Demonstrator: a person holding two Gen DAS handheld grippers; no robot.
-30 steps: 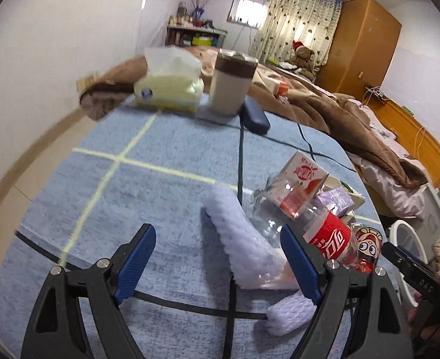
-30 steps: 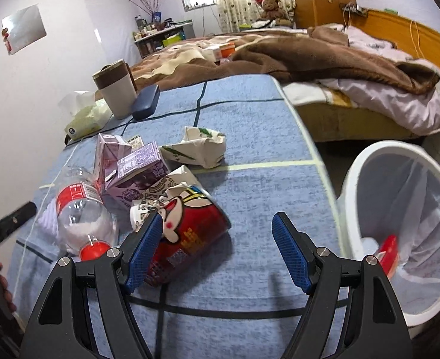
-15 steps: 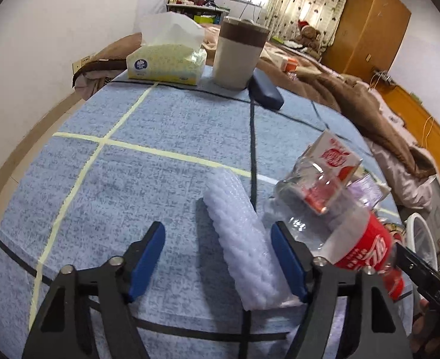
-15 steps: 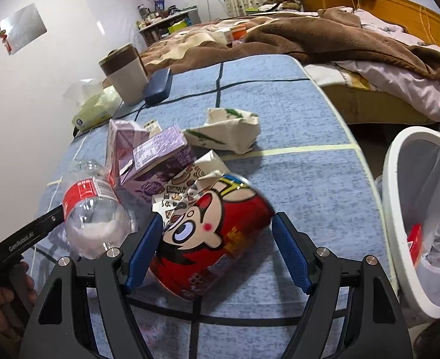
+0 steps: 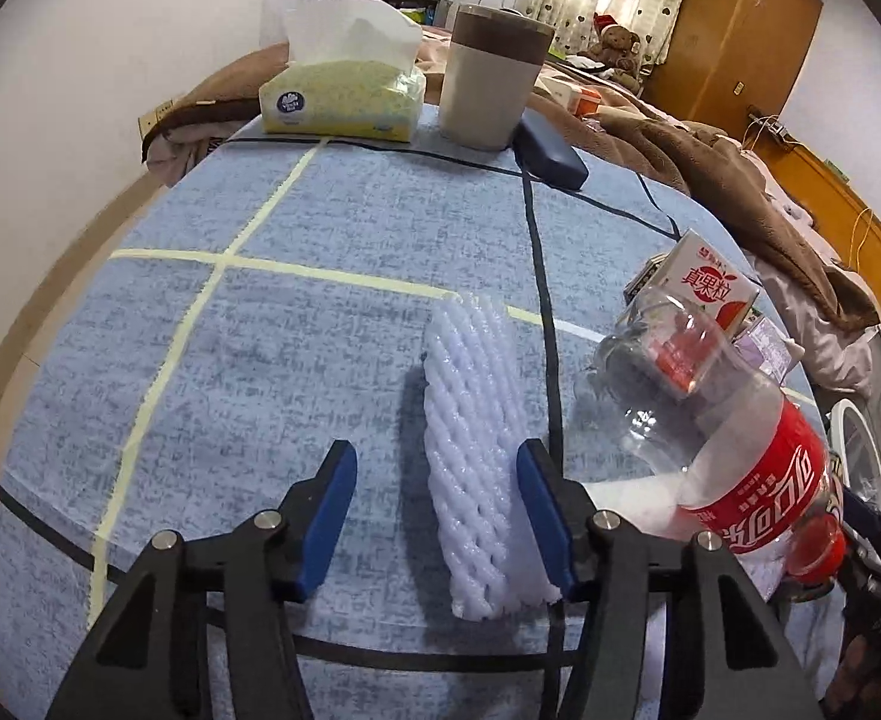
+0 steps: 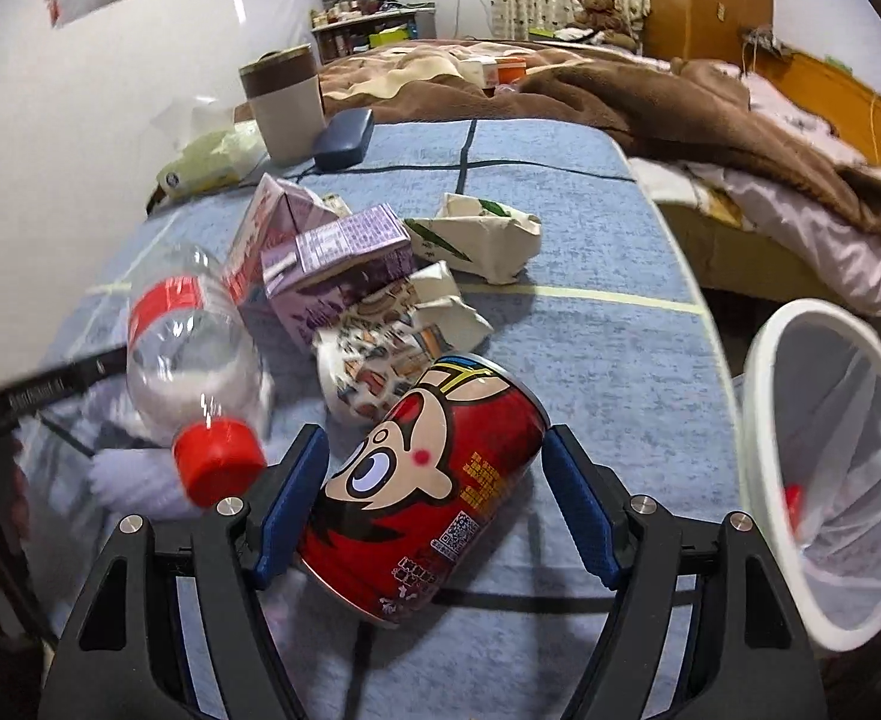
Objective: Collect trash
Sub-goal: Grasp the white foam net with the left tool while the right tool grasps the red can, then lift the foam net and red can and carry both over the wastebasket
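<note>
The left gripper (image 5: 437, 516) has just been closing around the white foam net (image 5: 479, 468) – its right pad touches, the left doesn't yet. The right gripper (image 6: 434, 507) now straddles the red can (image 6: 434, 486) (jaws apart), beside the bin (image 6: 764, 420).

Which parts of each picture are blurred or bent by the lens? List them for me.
Left wrist view: sharp on the foam net sleeve between the open left claw; the fisheye bows the table edge and darkens the corners. Right wrist view: the plastic bottle and the frame's left edge are motion-smeared; the red can in the open right claw stays crisp; the bin rim curves.
</note>
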